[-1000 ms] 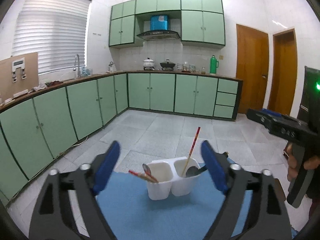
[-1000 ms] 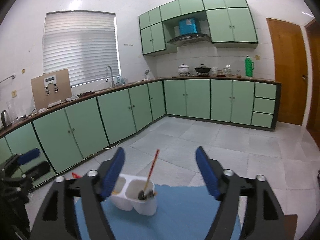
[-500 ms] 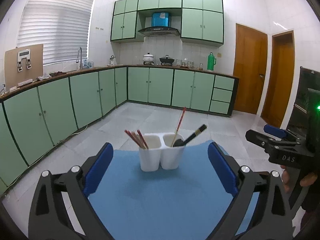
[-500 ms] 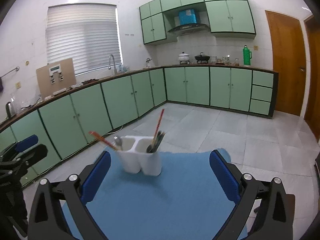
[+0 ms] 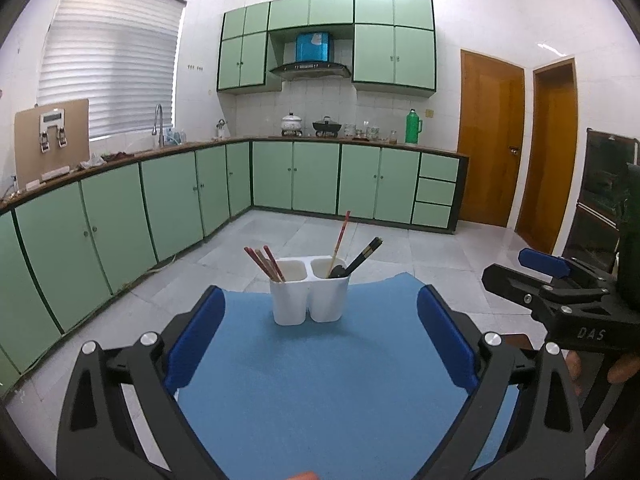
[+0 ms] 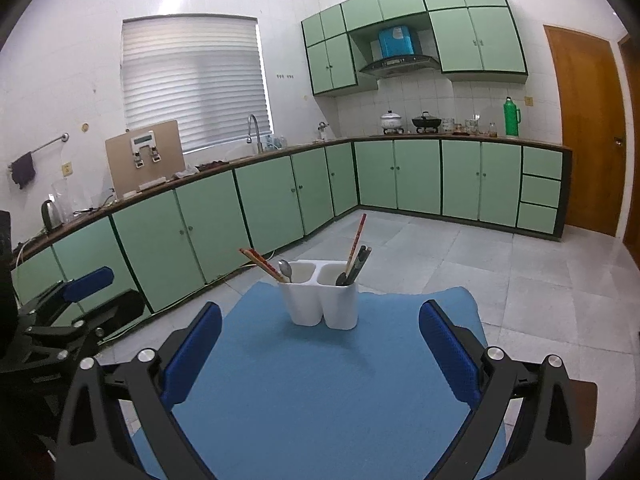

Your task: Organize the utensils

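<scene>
A white two-compartment utensil holder (image 5: 309, 298) (image 6: 323, 304) stands at the far end of a blue mat (image 5: 320, 380) (image 6: 320, 380). Its left cup holds red chopsticks (image 5: 263, 262) (image 6: 260, 263) and a metal spoon (image 6: 285, 269). Its right cup holds one red chopstick (image 5: 340, 240) (image 6: 357, 240), black chopsticks (image 5: 366, 254) (image 6: 360, 262) and a dark spoon. My left gripper (image 5: 320, 336) is open and empty, well short of the holder. My right gripper (image 6: 320, 340) is open and empty too, also well back from it.
The mat covers a small table with tiled floor (image 5: 280, 236) beyond its edges. Green cabinets (image 5: 160, 208) run along the left and back walls. The right gripper (image 5: 560, 292) shows at the right of the left wrist view, the left gripper (image 6: 60, 312) at the left of the right wrist view.
Both grippers have drawn back from the holder, which now looks smaller and farther, and their jaws have spread wider. More of the blue mat shows in front of them.
</scene>
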